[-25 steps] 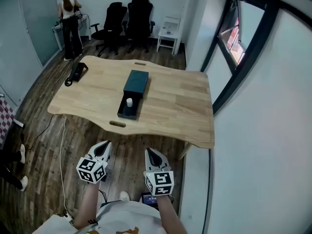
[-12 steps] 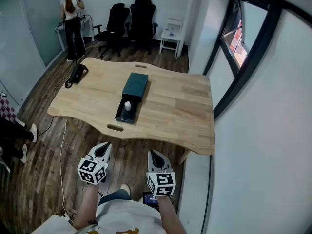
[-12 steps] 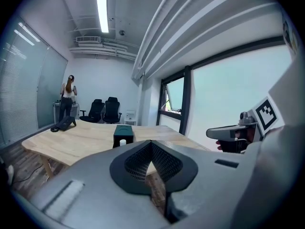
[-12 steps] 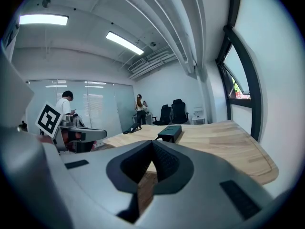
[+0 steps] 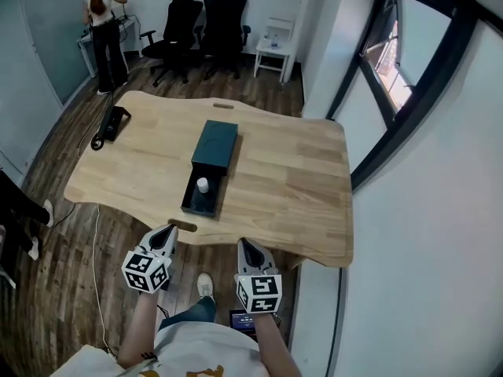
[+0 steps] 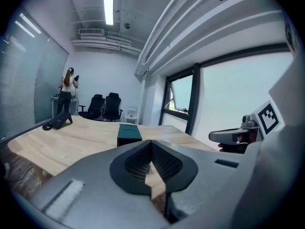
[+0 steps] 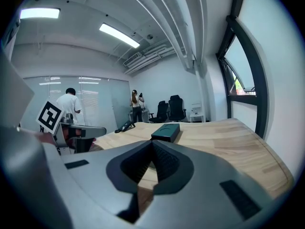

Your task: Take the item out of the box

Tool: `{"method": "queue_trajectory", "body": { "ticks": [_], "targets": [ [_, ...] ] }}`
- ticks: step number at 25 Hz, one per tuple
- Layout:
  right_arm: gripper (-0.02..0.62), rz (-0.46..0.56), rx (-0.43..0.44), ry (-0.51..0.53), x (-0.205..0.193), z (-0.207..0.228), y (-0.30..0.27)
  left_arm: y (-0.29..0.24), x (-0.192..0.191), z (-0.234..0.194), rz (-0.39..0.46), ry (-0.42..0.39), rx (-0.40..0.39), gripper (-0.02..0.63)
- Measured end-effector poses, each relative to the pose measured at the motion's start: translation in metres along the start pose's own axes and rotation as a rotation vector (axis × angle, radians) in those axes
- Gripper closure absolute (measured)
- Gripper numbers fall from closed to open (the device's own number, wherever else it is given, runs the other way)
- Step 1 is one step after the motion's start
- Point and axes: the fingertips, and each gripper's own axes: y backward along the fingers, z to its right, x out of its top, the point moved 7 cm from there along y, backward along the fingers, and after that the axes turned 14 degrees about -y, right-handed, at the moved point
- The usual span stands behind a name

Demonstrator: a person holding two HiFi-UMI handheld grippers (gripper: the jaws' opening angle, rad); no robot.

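A dark teal box [image 5: 214,144] lies in the middle of the wooden table [image 5: 299,179], with its black tray [image 5: 192,203] slid out toward me. A small white item [image 5: 203,184] stands upright in that tray. My left gripper [image 5: 168,231] and right gripper [image 5: 245,244] hover side by side just short of the table's near edge, both shut and holding nothing. The box [image 6: 127,133] shows small beyond the closed left gripper [image 6: 151,144] in the left gripper view. In the right gripper view the box [image 7: 167,131] sits above the closed right gripper [image 7: 152,144].
A black device with a cable [image 5: 110,123] lies at the table's left end. Black office chairs [image 5: 206,22] and a white side table [image 5: 275,49] stand behind the table. A person [image 5: 102,22] stands at the back left. A window wall runs along the right.
The table has come nearer in the head view, and both grippers now sit close to its near edge. Their jaws stay shut.
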Motion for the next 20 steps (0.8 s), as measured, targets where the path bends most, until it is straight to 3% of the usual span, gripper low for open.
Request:
{"method": "queue_trajectory", "body": {
  "ticks": [11,20],
  "targets": [
    [0.589,-0.014,-0.099,0.023,0.038,0.006,-0.129,-0.119,0.013,-0.105,0.006,0.005,-0.108,0.606],
    [0.589,-0.009,-0.157,0.017,0.048,0.017,-0.171,-0.175,0.020,-0.126,0.016,-0.032,-0.192,0.606]
  ]
}}
